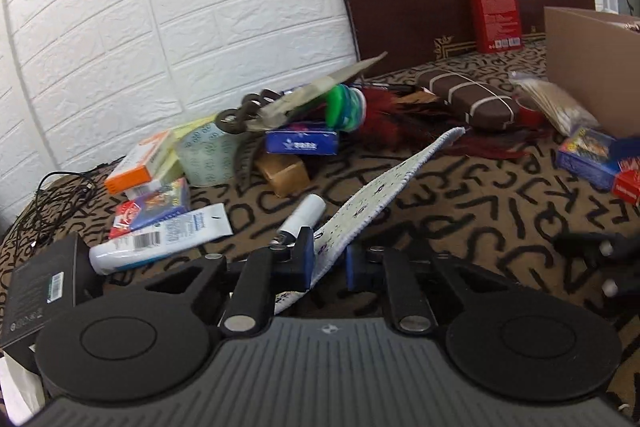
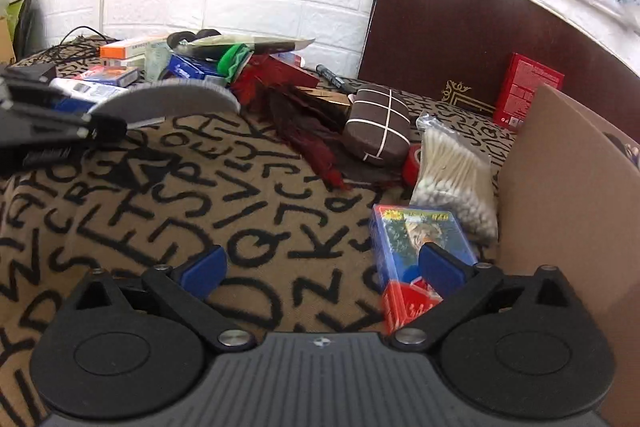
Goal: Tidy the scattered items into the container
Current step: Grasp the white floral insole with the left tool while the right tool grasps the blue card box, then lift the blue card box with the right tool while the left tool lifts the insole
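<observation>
Both grippers over patterned cloth [image 2: 160, 187]: left gripper [image 1: 329, 259] clamps a white insole [image 1: 384, 183]; right gripper [image 2: 320, 267] spread wide, holding nothing, beside cardboard box [image 2: 560, 207].

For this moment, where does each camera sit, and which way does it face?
Left wrist: sits on the left hand-held gripper, facing slightly down over the bedspread toward the wall clutter; its fingers clamp an insole.
Right wrist: sits on the right hand-held gripper, jaws wide open, facing down near the cardboard box and a blue card pack.
Shared: the insole, brown case and cotton swabs.
</observation>
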Demonstrator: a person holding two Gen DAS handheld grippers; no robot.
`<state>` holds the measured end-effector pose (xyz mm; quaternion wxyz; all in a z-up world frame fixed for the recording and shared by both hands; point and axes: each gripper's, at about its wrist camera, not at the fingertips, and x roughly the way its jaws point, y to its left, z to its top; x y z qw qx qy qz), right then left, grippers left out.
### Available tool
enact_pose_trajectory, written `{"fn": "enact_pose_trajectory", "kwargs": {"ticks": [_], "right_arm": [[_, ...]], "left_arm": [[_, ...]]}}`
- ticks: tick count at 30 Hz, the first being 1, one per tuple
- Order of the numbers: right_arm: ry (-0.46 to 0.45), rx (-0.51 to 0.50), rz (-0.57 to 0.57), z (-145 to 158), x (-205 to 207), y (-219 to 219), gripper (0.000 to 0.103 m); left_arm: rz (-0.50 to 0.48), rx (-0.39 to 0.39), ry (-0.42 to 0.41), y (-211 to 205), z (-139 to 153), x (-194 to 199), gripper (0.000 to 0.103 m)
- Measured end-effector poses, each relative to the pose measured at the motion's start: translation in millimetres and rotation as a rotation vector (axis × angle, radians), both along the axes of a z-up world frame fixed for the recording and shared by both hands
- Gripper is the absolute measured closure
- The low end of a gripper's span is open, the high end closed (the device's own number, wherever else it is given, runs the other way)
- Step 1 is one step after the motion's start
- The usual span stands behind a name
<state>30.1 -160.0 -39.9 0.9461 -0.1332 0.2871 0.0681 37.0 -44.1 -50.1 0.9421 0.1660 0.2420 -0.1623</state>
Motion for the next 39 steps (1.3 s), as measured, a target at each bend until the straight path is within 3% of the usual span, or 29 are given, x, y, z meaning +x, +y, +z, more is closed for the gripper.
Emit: {"fn": "enact_pose_trajectory", "kwargs": {"ticks": [4, 6, 11, 15, 19, 24, 25, 30, 36, 39], "right_arm": [[-0.019, -0.199, -0.06, 1, 20, 14, 0.0], [0.008, -0.213, -0.078, 3, 33, 12, 0.0], [0.122, -0.153, -0.075, 12, 59, -1, 0.0], [0.139, -0.089, -0.086, 10, 62, -5, 0.0], [0.169, 0.054, -0.083, 9, 57, -11, 0.0], [0.2, 0.135, 0.15, 15, 26, 11, 0.0], [0.19, 0.133, 0.192, 16, 18, 15, 0.0], [0.122, -0.003, 0.152, 9, -3, 14, 0.0], [0.123, -0.014, 0.104, 5, 0, -1, 0.0], [0.153, 0.037, 0.072, 6, 3, -2, 0.0]], "left_arm": [[-0.005, 0.009, 0.01, 2, -6, 24, 0.085], [-0.007, 0.011, 0.012, 2, -6, 24, 0.085], [-0.01, -0.009, 0.029, -2, -4, 27, 0.084], [0.0, -0.022, 0.034, -5, -3, 27, 0.084], [0.002, -0.029, 0.034, -2, -3, 27, 0.084], [-0.003, -0.025, 0.033, -1, -3, 23, 0.084], [-0.006, -0.019, 0.03, -1, -4, 22, 0.084], [-0.018, -0.008, 0.029, 1, -4, 18, 0.084], [-0.014, 0.009, 0.021, -3, -6, 17, 0.084], [-0.015, 0.007, 0.023, -3, -6, 16, 0.084]]}}
